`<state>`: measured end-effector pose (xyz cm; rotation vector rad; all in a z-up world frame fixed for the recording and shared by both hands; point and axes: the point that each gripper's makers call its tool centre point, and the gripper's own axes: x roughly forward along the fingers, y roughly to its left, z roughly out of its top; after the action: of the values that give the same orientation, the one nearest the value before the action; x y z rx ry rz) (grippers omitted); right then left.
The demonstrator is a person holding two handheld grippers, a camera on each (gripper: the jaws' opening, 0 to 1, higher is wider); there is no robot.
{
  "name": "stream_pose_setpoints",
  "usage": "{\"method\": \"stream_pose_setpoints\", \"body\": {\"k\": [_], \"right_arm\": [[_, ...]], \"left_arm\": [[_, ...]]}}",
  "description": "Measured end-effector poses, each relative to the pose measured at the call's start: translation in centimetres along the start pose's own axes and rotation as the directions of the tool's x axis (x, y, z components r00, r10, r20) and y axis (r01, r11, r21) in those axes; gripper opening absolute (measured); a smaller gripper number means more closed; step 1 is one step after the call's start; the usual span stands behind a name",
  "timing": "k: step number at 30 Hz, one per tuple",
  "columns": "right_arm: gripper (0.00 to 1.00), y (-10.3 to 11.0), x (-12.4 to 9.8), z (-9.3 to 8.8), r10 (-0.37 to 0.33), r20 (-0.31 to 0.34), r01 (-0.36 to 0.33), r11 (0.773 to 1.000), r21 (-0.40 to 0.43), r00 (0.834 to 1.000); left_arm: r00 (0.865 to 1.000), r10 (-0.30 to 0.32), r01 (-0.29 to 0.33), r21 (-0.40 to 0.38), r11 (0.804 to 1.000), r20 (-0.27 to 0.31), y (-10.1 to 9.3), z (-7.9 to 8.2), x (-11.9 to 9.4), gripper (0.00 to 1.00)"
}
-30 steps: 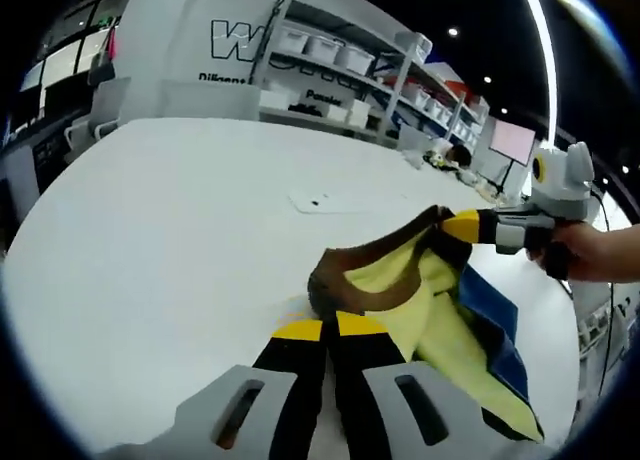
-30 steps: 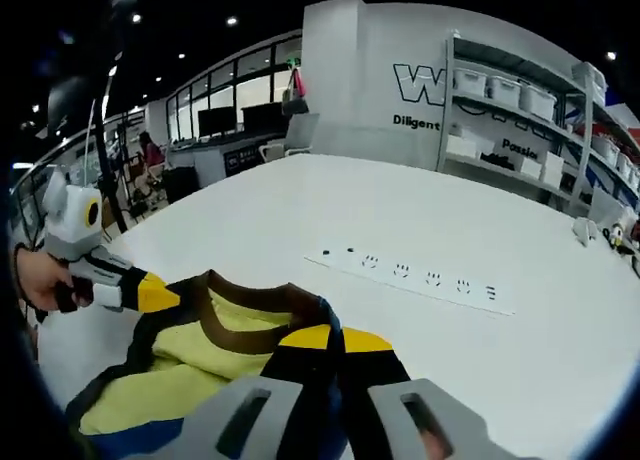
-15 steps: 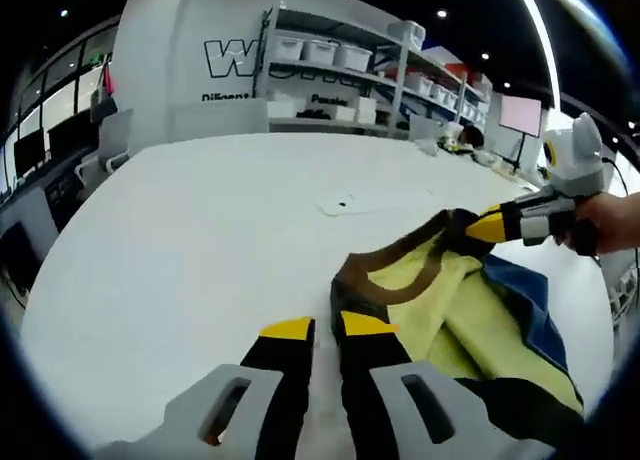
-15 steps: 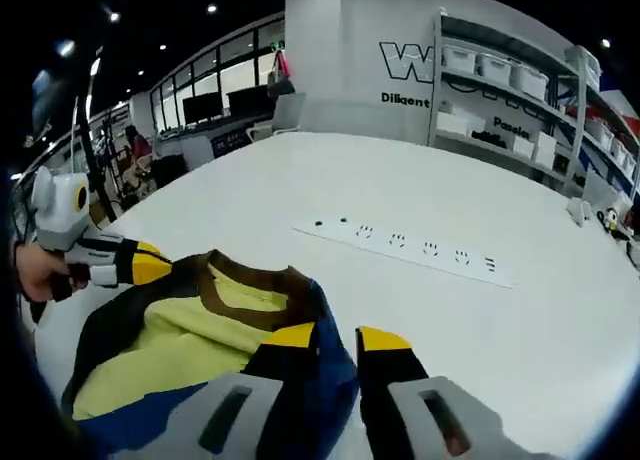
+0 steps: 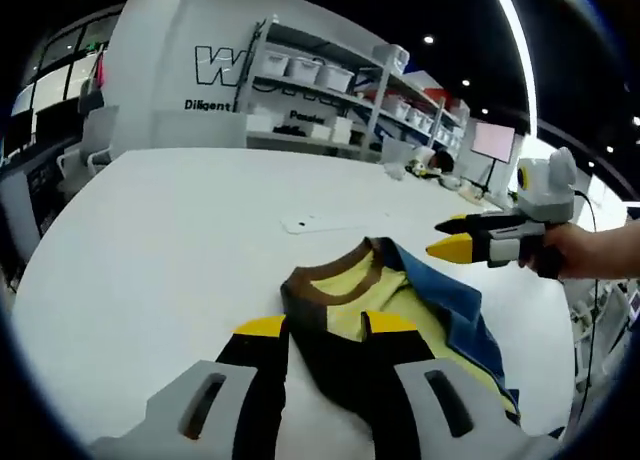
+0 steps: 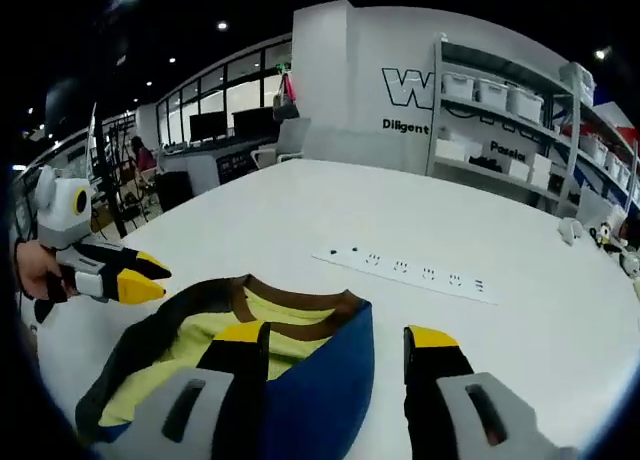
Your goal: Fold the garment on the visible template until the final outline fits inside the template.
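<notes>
Both tools open over a loosely folded garment on the bench

The left tool (image 5: 325, 328) and right tool (image 6: 335, 335) both stand with jaws spread, gripping nothing; the garment (image 6: 285, 380), yellow with brown collar (image 5: 330, 275) and blue panel, lies on the white bench (image 5: 170, 240) just ahead of and partly between the jaws. It looks light, soft and limp, likely to sag; a pinch at a hem or shoulder edge suits it. Beyond lies a white power strip (image 6: 405, 273); the far wall reads "W…", "Diligent", "Passio…".
</notes>
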<state>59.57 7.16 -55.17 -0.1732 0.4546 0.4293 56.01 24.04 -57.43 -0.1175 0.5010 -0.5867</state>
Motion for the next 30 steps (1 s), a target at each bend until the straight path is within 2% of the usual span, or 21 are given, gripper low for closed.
{"method": "stream_pose_setpoints", "body": {"k": [3,7,9,10,11,14,16,18,22,24,30], "right_arm": [[0.50,1.1,-1.0,0.5,0.024,0.018,-0.024,1.000,-0.009,1.000],[0.51,1.7,-1.6,0.6,0.028,0.027,-0.028,1.000,-0.009,0.999],[0.51,2.3,-2.0,0.4,0.044,0.025,-0.044,0.999,-0.006,0.999],[0.51,2.4,-2.2,0.4,0.051,0.025,-0.051,0.999,-0.006,0.998],[0.50,2.7,-2.7,0.6,0.057,0.053,-0.058,0.998,0.005,0.997],[0.50,2.9,-3.4,0.4,0.049,0.056,-0.049,0.999,-0.013,0.997],[0.50,3.1,-3.7,0.3,0.056,0.062,-0.056,0.998,-0.001,0.997],[0.50,3.5,-4.2,0.4,0.072,0.079,-0.077,0.995,0.056,0.994],[0.50,4.4,-4.8,0.1,0.089,0.077,-0.090,0.996,0.006,0.993],[0.51,5.6,-5.2,-0.4,0.135,0.065,-0.138,0.989,0.046,0.989],[0.50,6.5,-6.2,-1.9,0.145,0.050,-0.147,0.988,0.039,0.988]], "left_arm": [[1.000,-0.024,0.024,0.013,1.000,-0.015,-0.7,-0.3,-0.6,0.23],[0.999,-0.030,0.031,0.014,0.999,-0.011,-1.4,-0.6,-1.6,0.23],[0.997,-0.075,0.075,-0.019,0.997,-0.007,-2.4,-1.0,-2.3,0.23],[0.996,-0.084,0.083,-0.019,0.996,-0.009,-2.6,-1.2,-2.5,0.23],[0.996,-0.091,0.091,-0.008,0.996,-0.015,-3.0,-1.5,-2.9,0.23],[0.995,-0.102,0.102,-0.004,0.995,-0.019,-3.2,-1.9,-3.3,0.23],[0.994,-0.110,0.109,-0.014,0.994,-0.022,-3.4,-2.2,-3.6,0.23],[0.993,-0.118,0.117,-0.020,0.993,-0.021,-3.9,-2.6,-4.2,0.23],[0.991,-0.136,0.136,-0.012,0.991,-0.013,-4.7,-2.9,-4.5,0.22],[0.989,-0.145,0.145,-0.007,0.989,-0.001,-4.9,-3.0,-4.6,0.21],[0.987,-0.162,0.161,-0.039,0.986,-0.020,-6.3,-4.5,-5.2,0.21]]}}
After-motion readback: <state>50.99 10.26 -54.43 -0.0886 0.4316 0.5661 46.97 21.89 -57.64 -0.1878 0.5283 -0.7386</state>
